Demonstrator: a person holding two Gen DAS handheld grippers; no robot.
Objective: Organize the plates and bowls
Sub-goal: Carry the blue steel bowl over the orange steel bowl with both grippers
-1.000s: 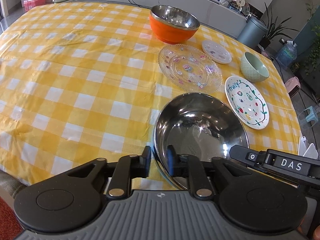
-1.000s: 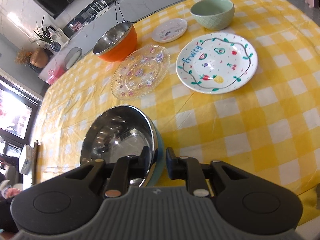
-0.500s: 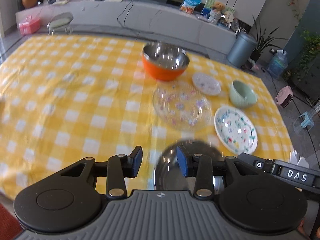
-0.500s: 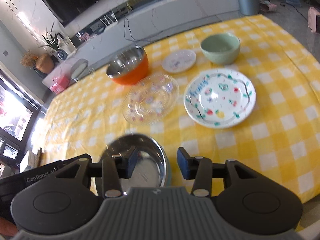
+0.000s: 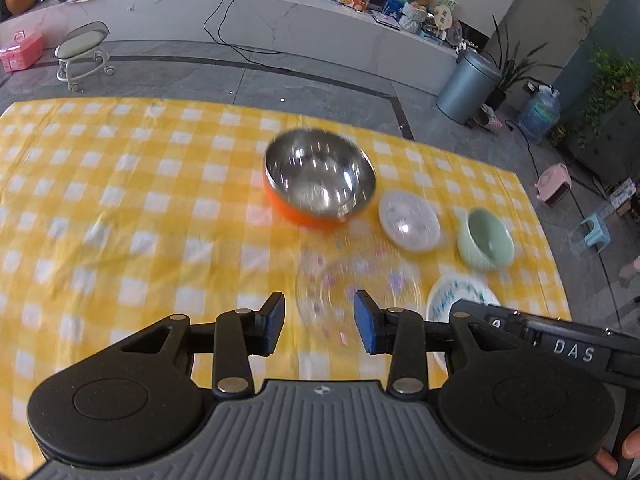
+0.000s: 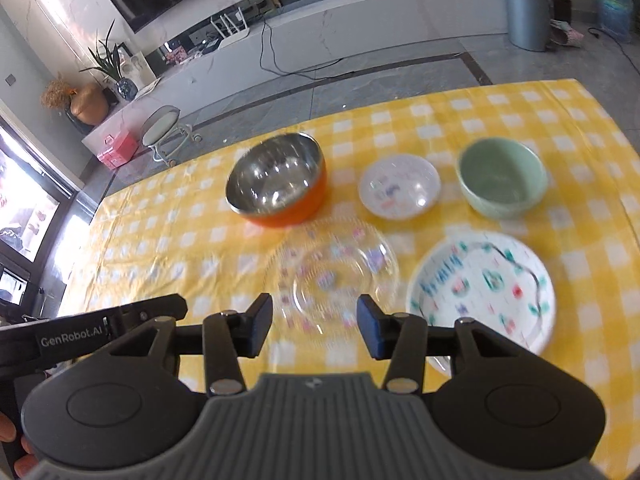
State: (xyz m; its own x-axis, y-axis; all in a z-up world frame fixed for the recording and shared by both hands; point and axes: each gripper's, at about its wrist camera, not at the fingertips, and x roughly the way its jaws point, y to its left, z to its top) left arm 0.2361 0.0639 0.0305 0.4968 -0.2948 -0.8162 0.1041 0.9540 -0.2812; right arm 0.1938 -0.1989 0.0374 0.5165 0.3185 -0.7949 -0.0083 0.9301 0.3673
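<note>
An orange bowl with a steel inside (image 5: 319, 186) (image 6: 277, 182) stands at the back of the yellow checked table. A clear glass plate (image 5: 356, 284) (image 6: 334, 274) lies in front of it. A small white saucer (image 5: 409, 221) (image 6: 399, 186), a green bowl (image 5: 485, 245) (image 6: 502, 176) and a white fruit-print plate (image 5: 456, 294) (image 6: 484, 286) lie to the right. My left gripper (image 5: 319, 322) and right gripper (image 6: 314, 326) are both open, empty and raised above the near side of the glass plate. The steel bowl is out of view.
The yellow checked tablecloth (image 5: 120, 208) has bare room on the left. Beyond the far edge are grey floor, a wheeled stool (image 5: 82, 56), a grey bin (image 5: 466, 86) and a long white counter (image 6: 360, 12).
Both grippers let go of the steel bowl's rim, opened wide, and pulled up and back. The steel bowl dropped out of view below them.
</note>
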